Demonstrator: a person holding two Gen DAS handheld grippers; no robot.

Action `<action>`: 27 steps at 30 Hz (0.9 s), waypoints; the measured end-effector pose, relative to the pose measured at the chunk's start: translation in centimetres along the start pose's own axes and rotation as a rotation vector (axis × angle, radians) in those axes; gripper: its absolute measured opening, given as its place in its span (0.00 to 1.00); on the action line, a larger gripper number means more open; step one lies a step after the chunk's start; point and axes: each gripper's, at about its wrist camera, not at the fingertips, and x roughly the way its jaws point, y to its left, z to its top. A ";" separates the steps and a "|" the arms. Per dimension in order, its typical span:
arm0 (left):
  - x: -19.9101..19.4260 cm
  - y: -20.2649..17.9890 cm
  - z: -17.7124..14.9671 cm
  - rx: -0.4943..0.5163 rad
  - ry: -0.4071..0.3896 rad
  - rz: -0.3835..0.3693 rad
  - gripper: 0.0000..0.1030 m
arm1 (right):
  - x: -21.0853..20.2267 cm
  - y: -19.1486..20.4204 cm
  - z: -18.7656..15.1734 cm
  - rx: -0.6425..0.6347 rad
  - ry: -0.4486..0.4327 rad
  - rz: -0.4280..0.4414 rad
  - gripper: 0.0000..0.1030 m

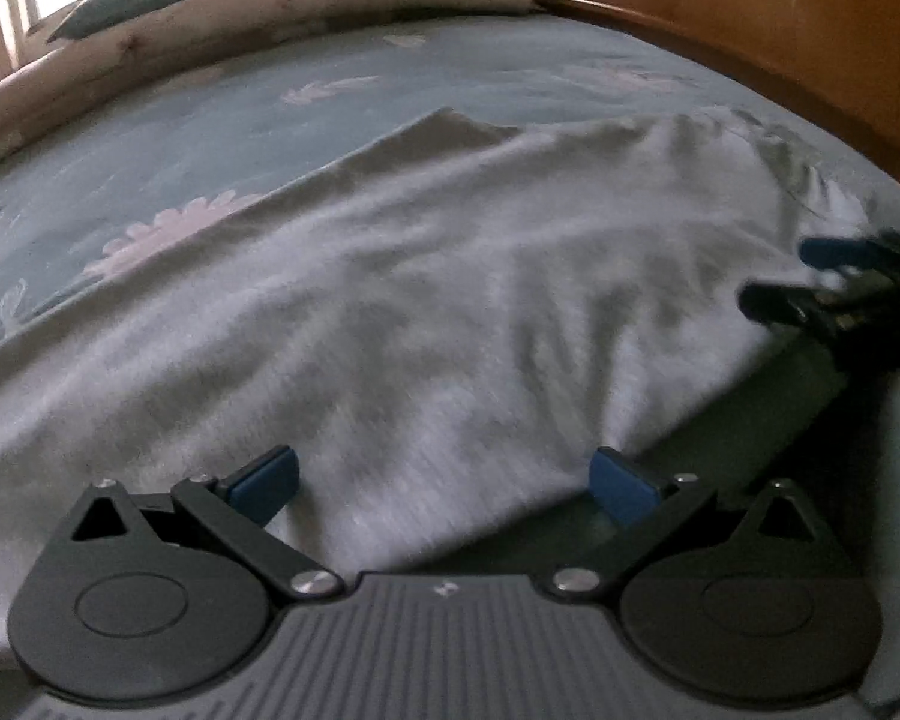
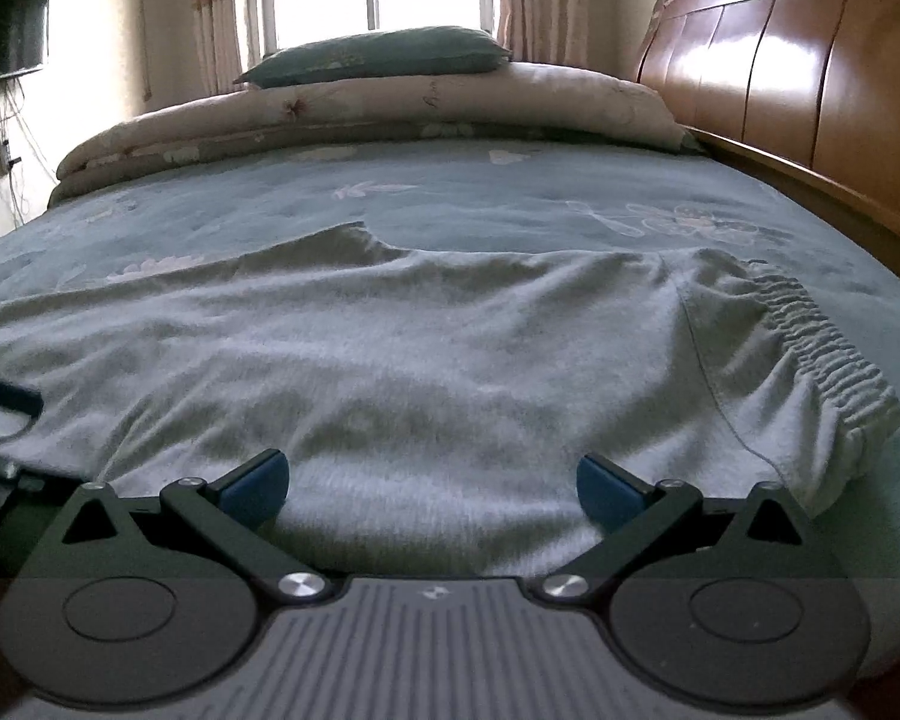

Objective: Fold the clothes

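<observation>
A glossy wooden headboard (image 2: 810, 90) backs the bed (image 2: 480, 204), its teal floral sheet smooth. Soft grey trousers (image 2: 420, 360) lie spread flat on the sheet, waistband (image 2: 834, 360) ruched. Right gripper (image 2: 432, 486) and left gripper (image 1: 444, 480) both gape wide over the near edge of the cloth, blue pads (image 1: 264, 480) apart.

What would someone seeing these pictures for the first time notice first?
A grey garment lies spread across the blue-green floral bedsheet, its gathered elastic waistband on the right. Both the left gripper and the right gripper are open at its near edge.
</observation>
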 end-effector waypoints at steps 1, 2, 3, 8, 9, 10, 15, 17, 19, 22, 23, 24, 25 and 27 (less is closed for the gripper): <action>-0.2 0.1 0.3 -0.001 -0.008 0.001 0.99 | 0.0 -0.1 0.0 0.006 -0.002 0.003 1.00; -0.3 0.3 0.6 -0.002 -0.016 0.001 0.99 | 0.0 -0.2 0.1 0.015 -0.002 0.007 1.00; -0.5 0.4 0.9 -0.003 -0.023 0.002 0.99 | 0.1 -0.2 0.1 0.022 -0.003 0.010 1.00; -0.1 1.4 2.3 -0.051 -0.016 0.014 0.99 | 0.1 -0.5 0.2 0.046 -0.007 0.023 1.00; 0.4 1.7 2.4 -0.074 0.002 0.021 0.99 | 0.1 -0.5 0.2 0.050 -0.008 0.025 1.00; 0.9 1.9 2.3 -0.100 0.036 0.026 0.99 | 0.1 -0.6 0.3 0.055 -0.009 0.027 1.00; 1.4 2.5 1.5 -0.170 0.128 0.047 0.99 | 0.2 -0.8 0.4 0.091 -0.013 0.041 1.00; 0.6 2.6 1.6 -0.182 0.117 0.044 0.99 | 0.3 -0.9 0.5 0.107 -0.014 0.049 1.00; -0.4 2.8 2.2 -0.199 0.081 0.036 0.99 | 0.3 -1.0 0.6 0.120 -0.018 0.057 1.00; -1.3 2.8 4.1 -0.219 0.053 0.021 0.99 | 0.2 -1.2 0.6 0.142 -0.026 0.073 1.00; -1.5 2.7 4.8 -0.221 0.045 0.016 0.99 | 0.2 -1.3 0.7 0.153 -0.028 0.079 1.00; -1.6 2.5 5.7 -0.218 0.042 0.012 0.99 | 0.1 -1.4 0.7 0.164 -0.029 0.086 1.00; -1.7 2.3 6.6 -0.215 0.038 0.008 0.99 | 0.1 -1.6 0.8 0.180 -0.032 0.093 1.00; -2.1 1.8 8.5 -0.216 0.031 -0.009 0.99 | 0.1 -1.9 0.9 0.215 -0.036 0.114 1.00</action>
